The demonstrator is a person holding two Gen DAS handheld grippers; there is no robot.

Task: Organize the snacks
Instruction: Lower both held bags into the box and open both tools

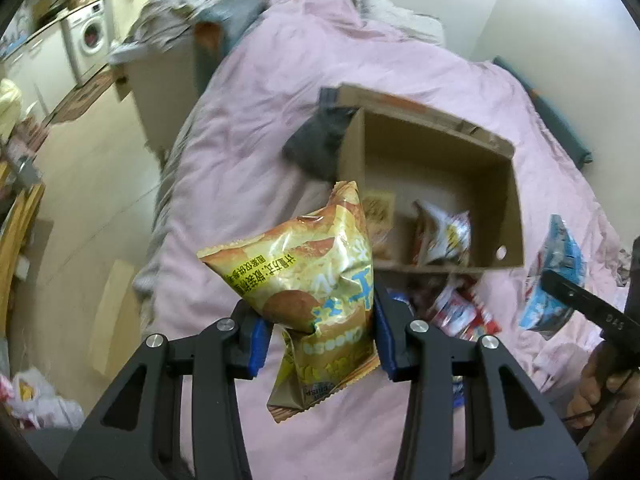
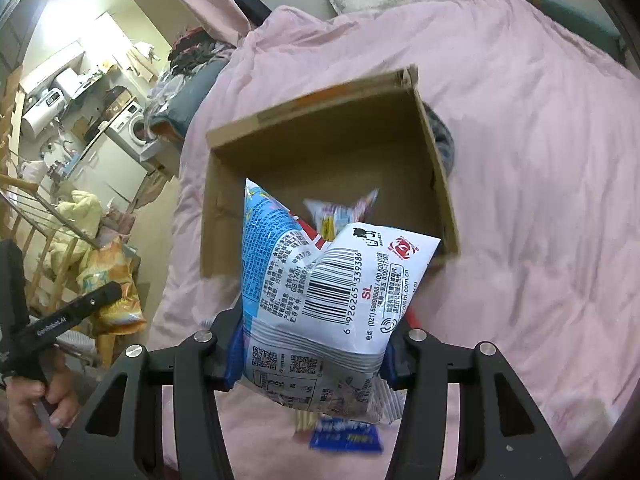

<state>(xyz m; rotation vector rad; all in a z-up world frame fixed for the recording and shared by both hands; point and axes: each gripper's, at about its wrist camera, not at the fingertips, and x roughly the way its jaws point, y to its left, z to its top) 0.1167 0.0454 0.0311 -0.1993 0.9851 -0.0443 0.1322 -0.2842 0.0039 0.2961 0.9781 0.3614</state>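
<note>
A: What is the left gripper [image 1: 320,336] holding?

B: A yellow cheese snack bag [image 1: 308,280], pinched between its blue pads and hanging over the pink duvet [image 1: 248,140], short of the cardboard box [image 1: 516,208].

A: And the right gripper [image 2: 312,354]?

B: Its jaws are clamped on a blue-and-white snack bag [image 2: 320,280], barcode side facing the camera, hanging in front of the box's near wall.

A: What's in the box?

B: It lies open-topped near the middle of the bed. In the left wrist view a red-and-white packet [image 1: 440,236] and a tan packet [image 1: 380,216] lie against its near wall.

A: Anything left outside?

B: A heap of red-and-white packets [image 1: 460,312] on the duvet just before the box's near wall, and a blue packet [image 2: 346,436], blurred, under the right gripper. A dark grey cloth [image 1: 316,148] sits at the box's far left corner.
</note>
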